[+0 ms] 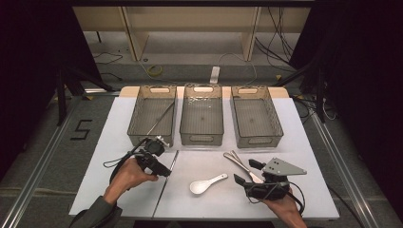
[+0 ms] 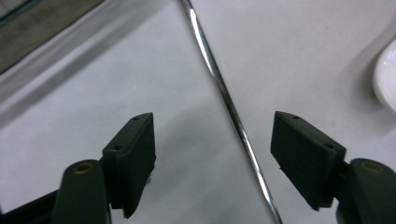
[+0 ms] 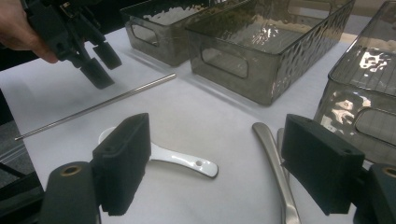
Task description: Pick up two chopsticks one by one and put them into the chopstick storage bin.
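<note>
A thin metal rod (image 1: 166, 183) lies on the white table sheet (image 1: 119, 128), running from near the left bin toward the front edge. My left gripper (image 1: 164, 171) hangs low over it. In the left gripper view the rod (image 2: 224, 93) passes between the two pads, which stand apart and do not touch it, so the left gripper (image 2: 213, 119) is open. My right gripper (image 1: 247, 172) rests at the front right, open and holding nothing. Ahead of the right gripper (image 3: 217, 120) lie a white ceramic spoon (image 3: 182, 158) and two metal utensil handles (image 3: 275, 163).
Three clear grey bins stand in a row at the back: left bin (image 1: 135, 114), middle bin (image 1: 202, 138) and right bin (image 1: 276, 118). A second metal rod (image 1: 160, 118) leans inside the left bin. The white spoon (image 1: 204, 184) lies front centre, the metal utensils (image 1: 240, 163) beside it.
</note>
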A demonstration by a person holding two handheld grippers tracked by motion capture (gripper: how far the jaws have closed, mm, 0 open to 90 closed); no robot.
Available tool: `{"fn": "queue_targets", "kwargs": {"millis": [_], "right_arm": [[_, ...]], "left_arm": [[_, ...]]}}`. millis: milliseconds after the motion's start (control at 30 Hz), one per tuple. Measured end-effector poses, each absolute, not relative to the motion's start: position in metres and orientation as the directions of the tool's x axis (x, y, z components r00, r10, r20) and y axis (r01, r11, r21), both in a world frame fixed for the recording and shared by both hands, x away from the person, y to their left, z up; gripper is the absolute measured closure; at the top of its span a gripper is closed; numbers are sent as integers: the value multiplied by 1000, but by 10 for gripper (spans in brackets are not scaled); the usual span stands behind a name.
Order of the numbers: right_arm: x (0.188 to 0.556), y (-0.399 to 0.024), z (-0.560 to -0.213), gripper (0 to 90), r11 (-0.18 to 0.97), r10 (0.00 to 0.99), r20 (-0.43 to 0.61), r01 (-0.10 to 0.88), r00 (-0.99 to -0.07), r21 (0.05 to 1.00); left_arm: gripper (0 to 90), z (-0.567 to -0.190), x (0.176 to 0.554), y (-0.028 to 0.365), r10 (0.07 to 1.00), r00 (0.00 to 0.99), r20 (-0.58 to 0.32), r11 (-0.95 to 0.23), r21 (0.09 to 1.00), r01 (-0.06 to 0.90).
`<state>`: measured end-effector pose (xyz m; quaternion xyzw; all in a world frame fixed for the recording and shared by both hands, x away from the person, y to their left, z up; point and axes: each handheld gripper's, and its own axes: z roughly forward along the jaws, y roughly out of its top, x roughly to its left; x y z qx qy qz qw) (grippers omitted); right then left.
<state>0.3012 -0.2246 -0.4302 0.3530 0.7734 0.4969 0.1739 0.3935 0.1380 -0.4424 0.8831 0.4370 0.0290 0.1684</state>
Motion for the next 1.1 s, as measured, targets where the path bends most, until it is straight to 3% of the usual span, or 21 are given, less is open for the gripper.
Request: {"fn": "queue_targets", "kwargs": {"millis": [667,1100], "right_arm": [[301,-224,-430,250,262,716,76,369,-694,892],[301,-225,-430,250,262,718,77,371,-691,891]], "left_arm": [[601,-458,385,125,721,684,-114,-645,253,721],[667,-462,384,122,707,701,-86,-667,245,703]]}}
